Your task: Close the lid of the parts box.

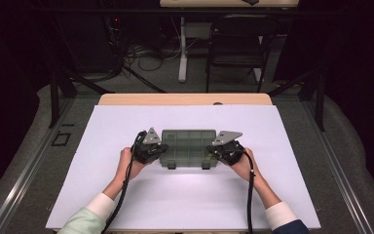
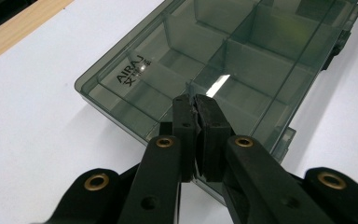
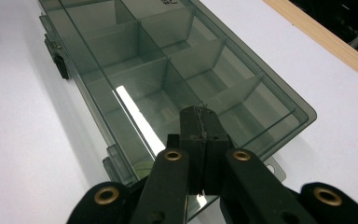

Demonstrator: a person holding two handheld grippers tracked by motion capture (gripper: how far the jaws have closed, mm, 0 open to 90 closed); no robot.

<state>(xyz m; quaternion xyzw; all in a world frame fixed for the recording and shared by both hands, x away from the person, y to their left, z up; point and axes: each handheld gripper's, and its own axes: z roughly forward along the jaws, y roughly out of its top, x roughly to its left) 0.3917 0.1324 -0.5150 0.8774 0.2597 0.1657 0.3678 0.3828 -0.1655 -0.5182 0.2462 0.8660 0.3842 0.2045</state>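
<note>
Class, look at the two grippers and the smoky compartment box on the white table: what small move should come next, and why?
Probably move the left gripper and the right gripper down to the two latches on the near edge. The compartment box lies closed with its lid down; both grippers are shut and poised over its ends, holding nothing, so freeing the latches seems the likely first step towards opening it.

A: What stands in the way on the white table (image 1: 126,195)?

B: The lidded compartment box (image 1: 188,147) at its middle, with a gripper at each short end.

A: And free room?

B: Bare surface on every side of the box, widest toward the person.
</note>
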